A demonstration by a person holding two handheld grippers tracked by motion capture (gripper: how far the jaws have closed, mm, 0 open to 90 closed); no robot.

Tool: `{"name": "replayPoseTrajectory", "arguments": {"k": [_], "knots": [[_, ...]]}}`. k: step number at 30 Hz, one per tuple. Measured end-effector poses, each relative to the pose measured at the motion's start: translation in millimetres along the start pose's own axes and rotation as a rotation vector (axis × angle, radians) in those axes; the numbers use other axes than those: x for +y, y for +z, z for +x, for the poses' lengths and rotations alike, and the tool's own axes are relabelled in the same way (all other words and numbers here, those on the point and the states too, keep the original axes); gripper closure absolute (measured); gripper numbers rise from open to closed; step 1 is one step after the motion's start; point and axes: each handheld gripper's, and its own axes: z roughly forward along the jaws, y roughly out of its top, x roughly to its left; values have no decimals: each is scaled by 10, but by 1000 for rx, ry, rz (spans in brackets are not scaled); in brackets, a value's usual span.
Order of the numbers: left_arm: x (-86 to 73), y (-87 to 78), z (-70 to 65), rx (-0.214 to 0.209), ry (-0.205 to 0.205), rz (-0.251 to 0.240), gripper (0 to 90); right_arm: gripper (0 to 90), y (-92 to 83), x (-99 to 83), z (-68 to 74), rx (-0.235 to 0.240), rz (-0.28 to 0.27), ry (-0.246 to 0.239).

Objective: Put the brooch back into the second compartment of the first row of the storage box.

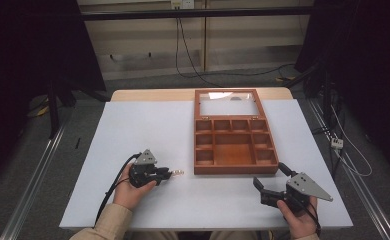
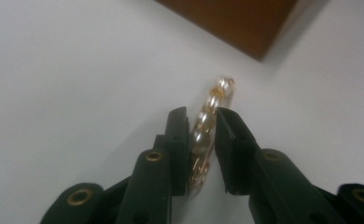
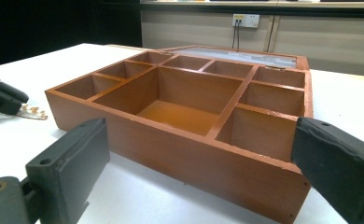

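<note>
Plainly unlabelled, the left tool (image 2: 202, 140) clamps a gold bracelet (image 2: 208, 121); the right tool (image 3: 199, 163) gapes.

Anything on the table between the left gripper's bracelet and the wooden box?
Nothing: bare white table separates the gold bracelet from the wooden box, seen in the high view and left gripper view.

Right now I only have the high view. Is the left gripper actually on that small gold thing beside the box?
Observer: Yes. In the left gripper view, the left gripper has its jaws closed on a gold beaded chain.
Operator: Is it lifted?
Observer: Can't tell. The chain's free end pokes out past the jaws over the table.
Operator: Is the right gripper holding the box?
Observer: No. In the right gripper view, the right gripper has its jaws wide open, short of the wooden box.
</note>
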Motion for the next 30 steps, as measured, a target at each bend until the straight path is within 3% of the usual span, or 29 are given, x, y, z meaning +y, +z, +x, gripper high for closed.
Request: {"name": "replayPoseTrajectory", "arguments": {"k": [11,14,21,30], "knots": [[2,-5,-31,9,8,5,798,43,4,3,6,1,0,-2],[0,-12,-17,-3,-25,2,801,43,3,4,3,1,-2,-4],[4,-33,-16,3,-52,9,803,43,-2,9,1,4,-5,-3],[21,-116,15,-1,-103,-22,803,40,2,15,-4,-1,-9,1]]}}
